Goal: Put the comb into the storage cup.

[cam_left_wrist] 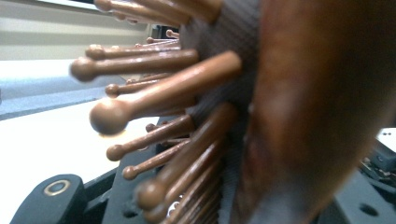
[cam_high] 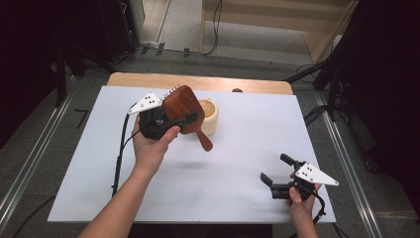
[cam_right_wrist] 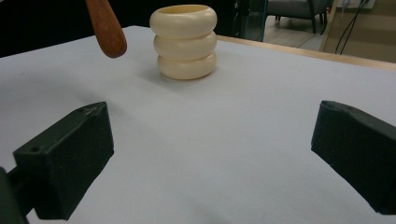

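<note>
Above the white table sheet (cam_high: pixel 208 168) | our left gripper (cam_high: pixel 171 121) clamps the dark wooden paddle hairbrush (cam_high: pixel 184 110) beside the cream ribbed holder (cam_high: pixel 210 115) | right gripper (cam_high: pixel 277 173) gapes empty | step: carrying | next: lower handle-first into holder

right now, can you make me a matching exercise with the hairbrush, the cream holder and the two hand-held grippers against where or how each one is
Things:
1. wooden hairbrush
2. cream ribbed holder
3. left hand-held gripper
4. right hand-held gripper

States:
a. jaws open with nothing between them, low over the white table cover
b. standing upright on the table cover
c. shut on the brush head
d. held up off the table, handle pointing down toward the person

Pairs: 1-d, 2-b, 3-c, 4-a
</note>
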`<control>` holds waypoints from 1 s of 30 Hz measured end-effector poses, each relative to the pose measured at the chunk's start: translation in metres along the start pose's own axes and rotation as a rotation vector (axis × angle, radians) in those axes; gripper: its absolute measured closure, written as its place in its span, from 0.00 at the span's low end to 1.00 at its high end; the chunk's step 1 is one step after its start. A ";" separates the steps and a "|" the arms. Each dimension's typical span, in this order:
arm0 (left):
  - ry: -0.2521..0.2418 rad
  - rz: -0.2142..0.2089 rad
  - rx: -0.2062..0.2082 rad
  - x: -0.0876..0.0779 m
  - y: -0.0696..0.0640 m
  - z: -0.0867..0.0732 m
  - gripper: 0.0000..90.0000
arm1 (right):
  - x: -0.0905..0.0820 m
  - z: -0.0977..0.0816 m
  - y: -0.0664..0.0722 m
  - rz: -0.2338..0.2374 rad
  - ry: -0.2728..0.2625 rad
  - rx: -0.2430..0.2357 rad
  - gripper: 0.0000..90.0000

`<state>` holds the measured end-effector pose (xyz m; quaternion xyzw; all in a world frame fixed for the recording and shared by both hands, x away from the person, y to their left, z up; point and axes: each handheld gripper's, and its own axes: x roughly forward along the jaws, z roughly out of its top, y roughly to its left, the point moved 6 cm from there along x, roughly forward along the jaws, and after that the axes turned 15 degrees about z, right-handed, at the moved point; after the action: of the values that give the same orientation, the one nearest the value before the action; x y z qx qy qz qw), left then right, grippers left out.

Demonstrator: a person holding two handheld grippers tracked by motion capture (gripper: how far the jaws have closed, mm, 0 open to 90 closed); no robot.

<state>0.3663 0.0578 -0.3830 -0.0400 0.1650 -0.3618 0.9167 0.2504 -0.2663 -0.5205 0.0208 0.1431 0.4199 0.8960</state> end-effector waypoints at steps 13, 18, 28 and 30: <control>-0.019 0.011 -0.001 0.003 0.007 0.011 0.64 | -0.017 -0.007 -0.006 -0.028 0.006 0.010 0.00; -0.030 0.016 -0.007 0.004 0.009 0.015 0.64 | -0.020 -0.007 -0.009 -0.030 -0.005 0.022 0.00; -0.037 0.031 0.002 0.006 0.014 0.023 0.64 | -0.019 -0.010 -0.010 -0.025 -0.008 0.034 0.00; -0.036 0.032 0.007 0.007 0.016 0.025 0.64 | -0.019 -0.009 -0.011 -0.023 -0.010 0.035 0.00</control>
<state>0.3895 0.0640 -0.3642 -0.0405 0.1478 -0.3468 0.9253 0.2440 -0.2888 -0.5266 0.0367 0.1462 0.4069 0.9010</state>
